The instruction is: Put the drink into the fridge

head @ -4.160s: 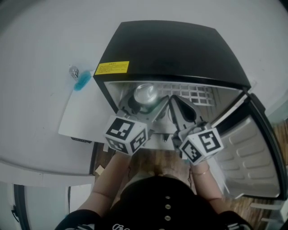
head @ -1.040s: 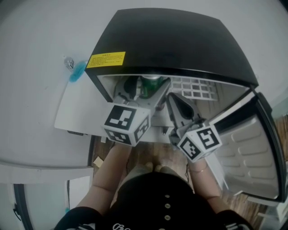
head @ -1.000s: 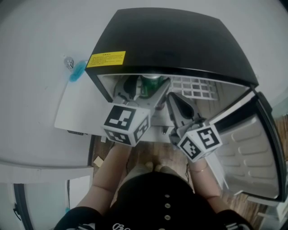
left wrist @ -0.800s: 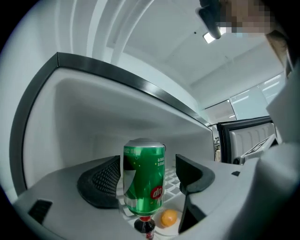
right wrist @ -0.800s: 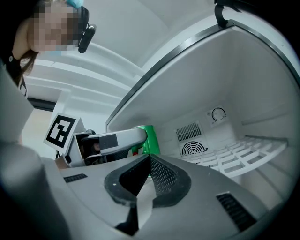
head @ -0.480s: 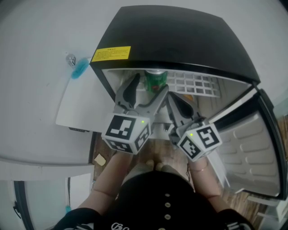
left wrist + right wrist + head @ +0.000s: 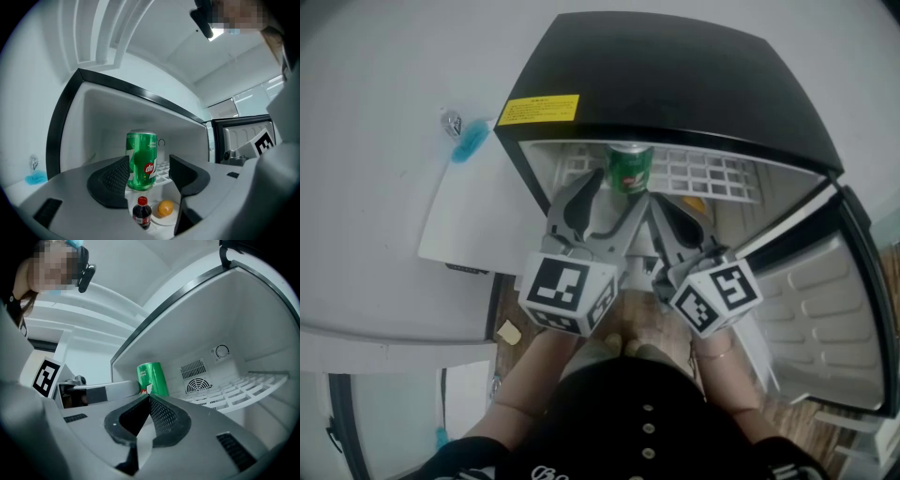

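A green drink can [image 7: 630, 169] stands upright on the white wire shelf [image 7: 712, 176] inside the open black fridge [image 7: 675, 84]. My left gripper [image 7: 617, 199] is open at the fridge mouth, just short of the can. Its jaws have just been closing a little, with nothing pressed between them. In the left gripper view the can [image 7: 141, 159] shows beyond the gripper [image 7: 149, 176], clear of both pads. My right gripper [image 7: 664, 208] is shut and empty, to the right of the left one. In the right gripper view, past that gripper [image 7: 149, 398], the can [image 7: 152, 378] stands at the shelf's left.
The fridge door [image 7: 825, 309] hangs open at the right. Below the shelf are a small cola bottle [image 7: 141, 213] and an orange fruit [image 7: 165, 208] on a white plate. A blue object [image 7: 469, 145] lies on the white surface left of the fridge.
The left gripper has drawn back from the can toward the person and its jaws have narrowed. The can stays on the shelf. The right gripper has not moved.
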`<state>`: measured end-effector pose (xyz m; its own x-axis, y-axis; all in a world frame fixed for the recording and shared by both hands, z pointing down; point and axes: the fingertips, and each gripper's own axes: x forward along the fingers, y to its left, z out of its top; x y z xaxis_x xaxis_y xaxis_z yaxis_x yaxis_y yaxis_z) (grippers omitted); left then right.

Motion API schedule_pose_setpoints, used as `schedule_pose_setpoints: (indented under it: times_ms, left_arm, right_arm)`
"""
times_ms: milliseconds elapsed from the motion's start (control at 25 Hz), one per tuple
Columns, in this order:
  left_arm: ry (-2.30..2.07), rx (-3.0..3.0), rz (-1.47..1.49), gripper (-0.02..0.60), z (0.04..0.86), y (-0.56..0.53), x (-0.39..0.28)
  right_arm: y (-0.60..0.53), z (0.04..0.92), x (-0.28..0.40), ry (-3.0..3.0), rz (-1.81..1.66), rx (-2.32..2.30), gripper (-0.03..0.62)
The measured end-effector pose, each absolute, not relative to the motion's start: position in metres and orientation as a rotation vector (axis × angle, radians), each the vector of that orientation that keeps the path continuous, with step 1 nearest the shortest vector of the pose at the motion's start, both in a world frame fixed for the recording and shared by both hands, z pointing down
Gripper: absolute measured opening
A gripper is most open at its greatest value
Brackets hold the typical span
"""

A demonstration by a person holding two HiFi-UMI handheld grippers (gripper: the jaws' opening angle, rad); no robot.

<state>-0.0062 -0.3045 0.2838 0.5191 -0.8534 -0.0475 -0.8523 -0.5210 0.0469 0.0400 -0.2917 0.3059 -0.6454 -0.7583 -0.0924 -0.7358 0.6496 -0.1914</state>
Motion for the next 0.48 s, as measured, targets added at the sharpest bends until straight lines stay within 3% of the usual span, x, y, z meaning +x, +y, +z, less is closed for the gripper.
schedule_pose_setpoints:
  times_ms: [280, 480]
  left_arm:
    - [-1.531, 2.728, -0.106, 0.096, 0.2871, -0.2987, -0.0043]
    - [-1.530, 2.726, -0.094, 0.009, 0.2909, -0.2978, -0.0024]
  right_arm:
    - [-0.2892, 0.3053, 0.0429, 2.693, -0.203, -1.239, 0.009]
    - [-0.2879, 0.3057, 0.0438, 2.691, -0.206, -1.244, 0.009]
